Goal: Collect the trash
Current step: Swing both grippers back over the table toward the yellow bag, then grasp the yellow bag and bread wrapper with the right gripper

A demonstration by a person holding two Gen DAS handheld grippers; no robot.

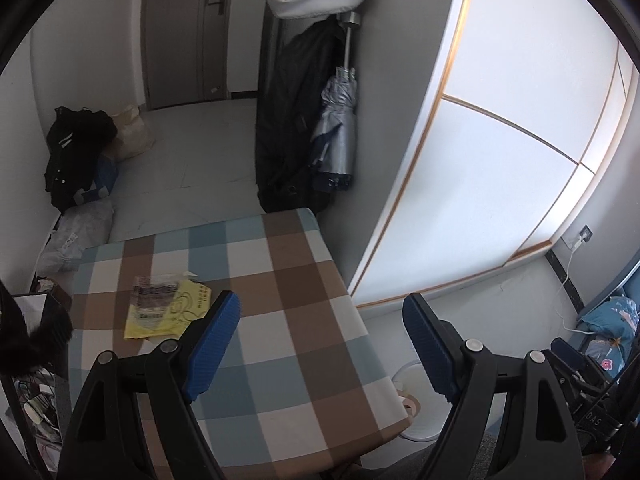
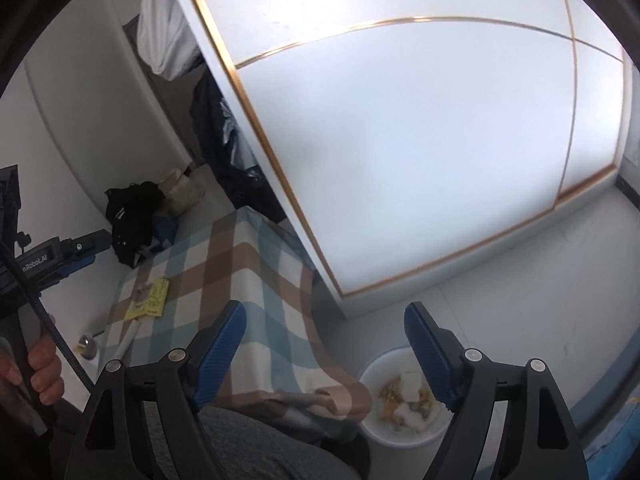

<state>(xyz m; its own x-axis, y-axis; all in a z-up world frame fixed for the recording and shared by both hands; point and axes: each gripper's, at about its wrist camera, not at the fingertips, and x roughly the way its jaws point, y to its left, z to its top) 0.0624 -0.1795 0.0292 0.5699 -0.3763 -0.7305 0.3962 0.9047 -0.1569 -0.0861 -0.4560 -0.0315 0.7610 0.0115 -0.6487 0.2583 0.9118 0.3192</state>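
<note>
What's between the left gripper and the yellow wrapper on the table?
Only bare checked tablecloth separates the open left gripper from the yellow wrapper, as the left wrist view shows.

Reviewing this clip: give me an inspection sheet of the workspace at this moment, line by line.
Surface: checked tablecloth covers the small table.
Job's things: yellow wrapper lies flat on the cloth; white bin on the floor beside the table already holds scraps.
Clutter: black bag and other bags on the floor by the wall.
Grippers: left gripper and right gripper both open, holding nothing.
Cables: white charger cable hangs from a wall socket.
Surroundings: folded umbrella, white wardrobe, door.
</note>
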